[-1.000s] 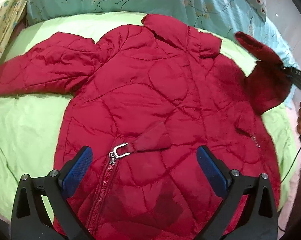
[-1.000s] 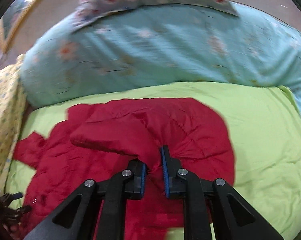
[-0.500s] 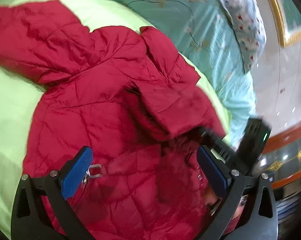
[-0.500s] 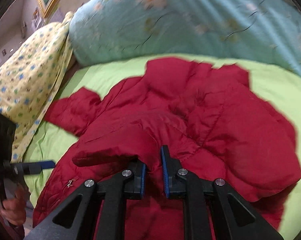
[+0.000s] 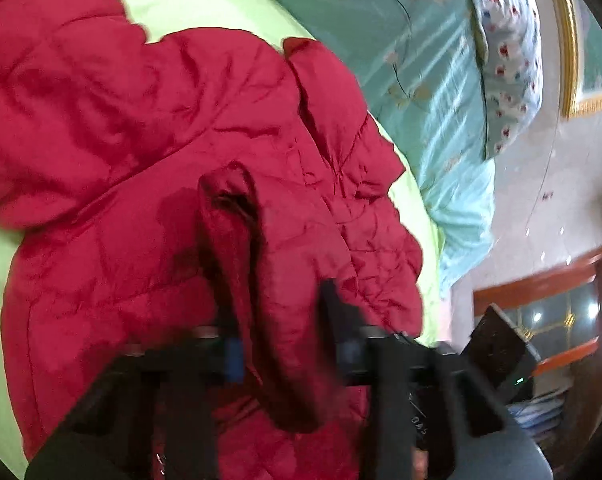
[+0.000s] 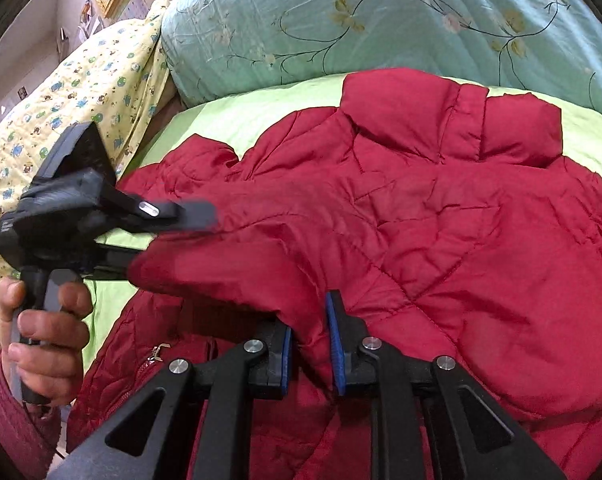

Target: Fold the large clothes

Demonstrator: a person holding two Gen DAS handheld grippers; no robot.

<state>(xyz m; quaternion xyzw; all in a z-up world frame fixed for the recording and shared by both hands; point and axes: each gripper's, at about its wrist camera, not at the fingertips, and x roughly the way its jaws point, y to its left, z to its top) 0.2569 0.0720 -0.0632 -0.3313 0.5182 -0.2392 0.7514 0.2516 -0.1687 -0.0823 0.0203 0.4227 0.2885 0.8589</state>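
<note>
Bare sheet (image 6: 237, 108) beyond jacket (image 6: 461, 220)

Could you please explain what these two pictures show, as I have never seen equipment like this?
A person holds a two-finger gripper in each hand; a camera on each looks along its fingers. One picture comes from the left gripper, the other from the right gripper. A red padded jacket lies on a green sheet, its sleeve folded across it. Both grippers pinch that sleeve: the left's jaws have just been closing on it, the right's opening slightly, fabric between them.
</note>
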